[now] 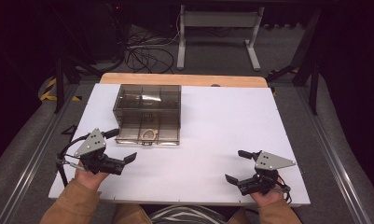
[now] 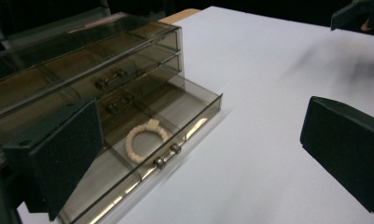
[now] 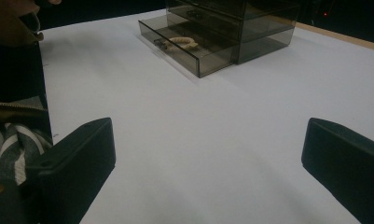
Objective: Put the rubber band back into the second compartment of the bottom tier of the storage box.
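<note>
A smoky clear drawer box (image 1: 147, 100) stands on the white table top (image 1: 231, 121), left of centre. Its bottom drawer (image 1: 147, 135) is pulled out toward me, and a beige beaded bracelet (image 1: 150, 134) lies in it. My left gripper (image 1: 124, 145) is open just left of and in front of the drawer, holding nothing. In the left gripper view the bracelet (image 2: 145, 142) lies behind the drawer's metal handle (image 2: 168, 155), between the spread jaws. My right gripper (image 1: 236, 165) is open near the front right, over bare table. The right gripper view has the box (image 3: 231, 18) and bracelet (image 3: 184, 43) far off.
A wooden strip (image 1: 184, 79) borders the table's far edge. Beyond it stand a grey metal frame (image 1: 217, 32) and loose cables (image 1: 147, 53) on the floor. Metal rails run along both sides of the table. Two upper drawers (image 2: 110, 79) of the box are closed.
</note>
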